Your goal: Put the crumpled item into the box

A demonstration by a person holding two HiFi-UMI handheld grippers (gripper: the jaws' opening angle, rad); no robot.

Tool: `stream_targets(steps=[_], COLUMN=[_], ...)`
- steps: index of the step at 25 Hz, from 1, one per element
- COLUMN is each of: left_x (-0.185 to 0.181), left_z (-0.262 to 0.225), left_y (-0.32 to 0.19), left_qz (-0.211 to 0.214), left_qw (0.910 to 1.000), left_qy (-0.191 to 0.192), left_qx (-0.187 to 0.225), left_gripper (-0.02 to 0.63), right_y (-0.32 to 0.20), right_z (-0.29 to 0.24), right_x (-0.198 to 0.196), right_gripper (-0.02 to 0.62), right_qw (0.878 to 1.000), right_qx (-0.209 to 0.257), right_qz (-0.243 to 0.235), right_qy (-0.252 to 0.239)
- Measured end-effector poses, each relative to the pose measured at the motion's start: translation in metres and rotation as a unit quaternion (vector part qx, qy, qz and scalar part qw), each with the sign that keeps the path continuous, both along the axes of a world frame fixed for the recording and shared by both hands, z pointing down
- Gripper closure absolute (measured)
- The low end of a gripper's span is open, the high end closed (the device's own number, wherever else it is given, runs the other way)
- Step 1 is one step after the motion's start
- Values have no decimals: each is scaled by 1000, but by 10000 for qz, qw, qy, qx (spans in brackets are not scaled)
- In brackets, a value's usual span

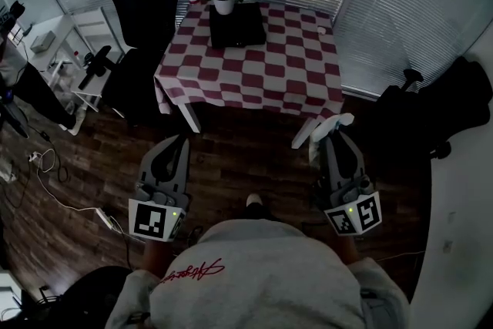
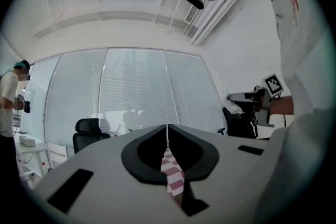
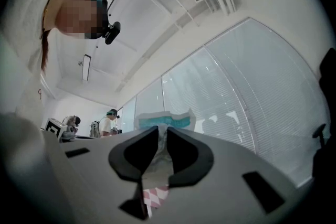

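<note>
Before the checkered table (image 1: 262, 73), right tool (image 1: 327, 141) clamping white-teal crumpled item (image 1: 333, 123), left tool (image 1: 179, 141) closed empty, red shirt script (image 1: 192, 271) unreadable

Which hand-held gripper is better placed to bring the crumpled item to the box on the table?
Right. The right hand-held gripper is shut on the crumpled item, while the left hand-held gripper is shut with nothing in it. Neither is near the box yet, so the right one should probably carry it there.
</note>
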State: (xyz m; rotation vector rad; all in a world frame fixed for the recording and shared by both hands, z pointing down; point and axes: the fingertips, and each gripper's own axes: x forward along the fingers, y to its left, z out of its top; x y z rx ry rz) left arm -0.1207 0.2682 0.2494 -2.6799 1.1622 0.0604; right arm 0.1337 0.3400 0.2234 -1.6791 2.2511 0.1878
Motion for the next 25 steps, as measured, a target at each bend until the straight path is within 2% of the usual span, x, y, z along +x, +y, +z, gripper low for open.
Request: stream_targets(steps=[6,14,21,25], left_x=[16,49,70,71], left_z=[0,-10,1,5], left_y=[-30,-67,-80,-81], left_qz=[-112,-220,-417,-370], left_qw=[9999,9997,9991,9993], left_qy=[-26,-49,-77,-101], left_qx=[-75,114,-28,-44], left_gripper=[583,584,584,584], right_y=[-35,-75,-102,-108], right_z=[-1,-2,11,17], right_x=[15,49,69,67], right_gripper=[535,535,535,535], right_qw=[9999,9996,9988,9984], right_qx=[-4,-3,-98,-149], right_qz=[-132,-267,-475,-534], right_qy=[-16,-58,-40,-87])
